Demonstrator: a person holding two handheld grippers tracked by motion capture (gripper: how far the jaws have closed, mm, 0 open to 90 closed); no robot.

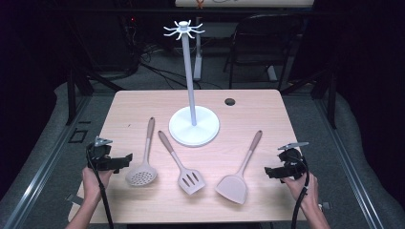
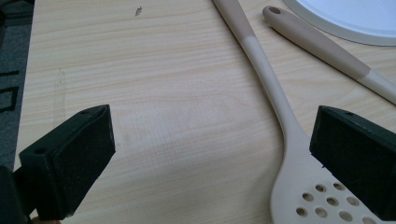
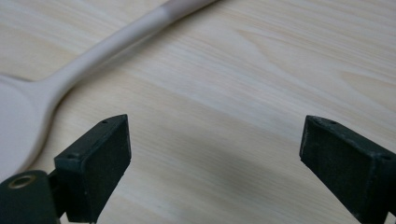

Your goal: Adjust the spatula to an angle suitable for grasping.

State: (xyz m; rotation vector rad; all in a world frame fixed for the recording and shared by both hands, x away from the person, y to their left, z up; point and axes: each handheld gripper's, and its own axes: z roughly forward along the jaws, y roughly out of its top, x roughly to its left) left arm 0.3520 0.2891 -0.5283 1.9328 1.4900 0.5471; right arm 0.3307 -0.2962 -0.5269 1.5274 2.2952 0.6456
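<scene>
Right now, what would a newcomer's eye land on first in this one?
The tall white rack with hooks on top, standing mid-table. In front of it lie three utensils in a row: skimmer, slotted turner, solid turner. The left gripper and right gripper flank them, both open and empty.

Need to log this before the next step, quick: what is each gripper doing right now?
Left gripper: open, holding nothing, beside the skimmer.
Right gripper: open, holding nothing, beside the solid turner.
</scene>
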